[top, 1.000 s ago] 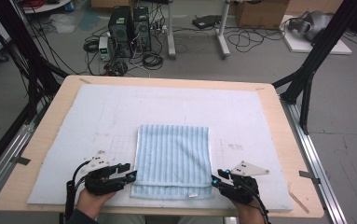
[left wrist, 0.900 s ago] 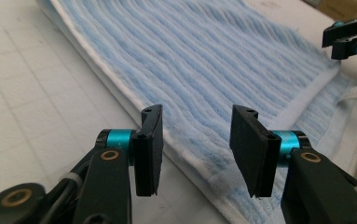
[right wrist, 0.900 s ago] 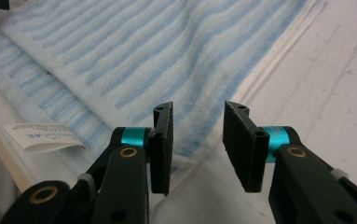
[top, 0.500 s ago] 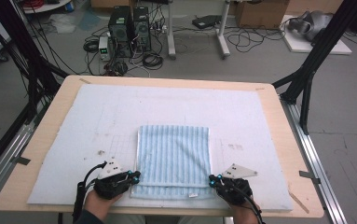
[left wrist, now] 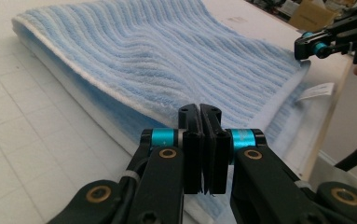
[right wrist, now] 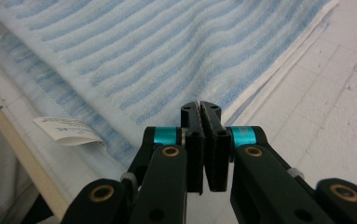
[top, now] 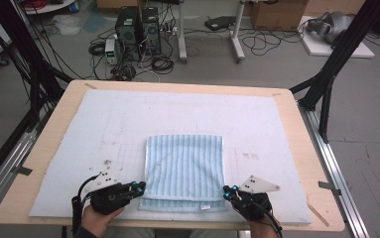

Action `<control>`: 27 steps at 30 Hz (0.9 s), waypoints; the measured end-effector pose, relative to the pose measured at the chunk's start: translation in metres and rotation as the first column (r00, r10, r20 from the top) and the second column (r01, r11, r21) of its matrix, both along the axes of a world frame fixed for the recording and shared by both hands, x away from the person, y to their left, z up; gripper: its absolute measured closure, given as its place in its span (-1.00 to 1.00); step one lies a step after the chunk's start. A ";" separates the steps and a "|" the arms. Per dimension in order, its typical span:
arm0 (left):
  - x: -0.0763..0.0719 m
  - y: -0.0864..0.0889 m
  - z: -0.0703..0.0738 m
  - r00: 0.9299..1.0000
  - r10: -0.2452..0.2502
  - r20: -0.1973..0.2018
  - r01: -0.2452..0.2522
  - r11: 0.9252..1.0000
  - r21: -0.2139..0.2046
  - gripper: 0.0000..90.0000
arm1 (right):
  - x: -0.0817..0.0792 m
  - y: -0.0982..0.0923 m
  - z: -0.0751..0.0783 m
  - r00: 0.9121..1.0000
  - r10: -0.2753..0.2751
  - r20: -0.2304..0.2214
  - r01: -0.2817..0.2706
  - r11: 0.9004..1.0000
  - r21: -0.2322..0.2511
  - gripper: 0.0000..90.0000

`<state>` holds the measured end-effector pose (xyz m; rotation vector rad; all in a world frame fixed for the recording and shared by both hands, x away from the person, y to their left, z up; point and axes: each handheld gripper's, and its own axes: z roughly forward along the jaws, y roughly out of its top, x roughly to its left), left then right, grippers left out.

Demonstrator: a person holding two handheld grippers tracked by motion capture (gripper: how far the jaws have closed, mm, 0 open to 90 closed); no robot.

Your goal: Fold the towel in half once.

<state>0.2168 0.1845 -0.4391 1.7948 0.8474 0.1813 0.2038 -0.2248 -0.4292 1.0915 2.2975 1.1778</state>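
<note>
A folded blue-and-white striped towel [top: 185,168] lies on the white gridded mat [top: 103,124], close to the table's near edge. My left gripper [top: 140,187] is at the towel's near left corner, shut on the white hem of the top layer [left wrist: 134,105], which lifts slightly toward the jaw tips [left wrist: 199,109]. My right gripper [top: 227,191] is at the near right corner, its jaws [right wrist: 201,106] pressed together on the towel's edge [right wrist: 143,46]. The left gripper view also shows the right gripper [left wrist: 306,46] across the towel. A white care label [right wrist: 66,129] sticks out from the lower layer.
The mat covers most of the wooden table [top: 301,148], with open mat to the left, right and far side of the towel. Black frame legs [top: 326,94] stand at the table's far corners. Computers and cables [top: 138,29] sit on the floor beyond.
Both grippers have moved inward to the towel's near corners, and their jaws have gone from open to shut. The towel has stayed in place.
</note>
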 end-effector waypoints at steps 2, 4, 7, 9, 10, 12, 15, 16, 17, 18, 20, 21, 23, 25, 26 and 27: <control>-0.004 0.002 0.001 1.000 -0.014 -0.007 0.014 1.000 -0.002 0.94 | -0.003 -0.001 0.003 1.000 0.002 0.003 -0.002 1.000 0.004 0.96; -0.007 0.003 0.001 1.000 -0.020 -0.015 0.020 1.000 -0.009 0.94 | -0.007 -0.002 0.006 1.000 0.005 0.004 -0.005 1.000 0.005 0.96; -0.012 0.003 0.000 0.999 -0.038 -0.025 0.038 0.999 0.002 0.94 | -0.015 -0.003 0.008 1.000 0.009 0.005 -0.009 1.000 0.007 0.96; -0.014 0.002 -0.001 0.999 -0.042 -0.028 0.043 0.999 0.016 0.94 | -0.019 -0.003 0.008 1.000 0.015 0.009 -0.015 1.000 -0.001 0.96; -0.014 0.002 -0.002 0.998 -0.045 -0.032 0.046 0.999 0.026 0.94 | -0.020 -0.003 0.007 1.000 0.017 0.007 -0.017 1.000 -0.005 0.96; -0.014 0.002 -0.004 0.998 -0.047 -0.040 0.048 0.998 0.038 0.94 | -0.023 -0.003 0.004 1.000 0.014 -0.001 -0.014 1.000 -0.007 0.96; -0.013 0.000 -0.007 0.997 -0.048 -0.054 0.051 0.997 0.056 0.93 | -0.022 -0.003 -0.002 1.000 0.009 -0.019 -0.009 1.000 -0.005 0.96; -0.013 0.000 -0.007 0.997 -0.053 -0.060 0.058 0.996 0.069 0.94 | -0.021 -0.003 -0.004 1.000 0.005 -0.021 -0.006 1.000 -0.005 0.96; -0.013 -0.001 -0.008 0.997 -0.052 -0.062 0.057 0.995 0.077 0.94 | -0.021 -0.003 -0.006 1.000 0.005 -0.027 -0.005 1.000 -0.009 0.96; -0.014 -0.001 -0.009 0.996 -0.055 -0.069 0.061 0.995 0.084 0.94 | -0.020 -0.003 -0.007 1.000 0.007 -0.030 -0.008 1.000 -0.017 0.96; -0.014 -0.002 -0.010 0.995 -0.055 -0.082 0.062 0.994 0.089 0.93 | -0.021 -0.002 -0.011 0.999 0.007 -0.040 -0.008 0.999 -0.032 0.96; -0.013 -0.001 -0.011 0.994 -0.057 -0.088 0.066 0.994 0.093 0.93 | -0.021 -0.002 -0.012 0.999 0.012 -0.041 -0.014 0.999 -0.032 0.96; -0.012 -0.002 -0.012 0.993 -0.060 -0.103 0.070 0.992 0.100 0.92 | -0.022 -0.002 -0.015 0.999 0.008 -0.051 -0.009 1.000 -0.027 0.95; -0.010 -0.002 -0.012 0.995 -0.035 -0.092 0.044 0.994 0.097 0.73 | -0.021 -0.003 -0.014 0.999 0.008 -0.048 -0.009 1.000 -0.021 0.84; -0.008 0.000 -0.010 0.997 -0.011 -0.073 0.017 0.996 0.088 0.55 | -0.021 -0.003 -0.013 0.999 0.003 -0.050 -0.004 1.000 -0.017 0.72; -0.006 0.002 -0.008 0.998 0.008 -0.054 -0.004 0.997 0.079 0.38 | -0.020 -0.004 -0.011 0.999 -0.010 -0.044 0.010 1.000 -0.004 0.50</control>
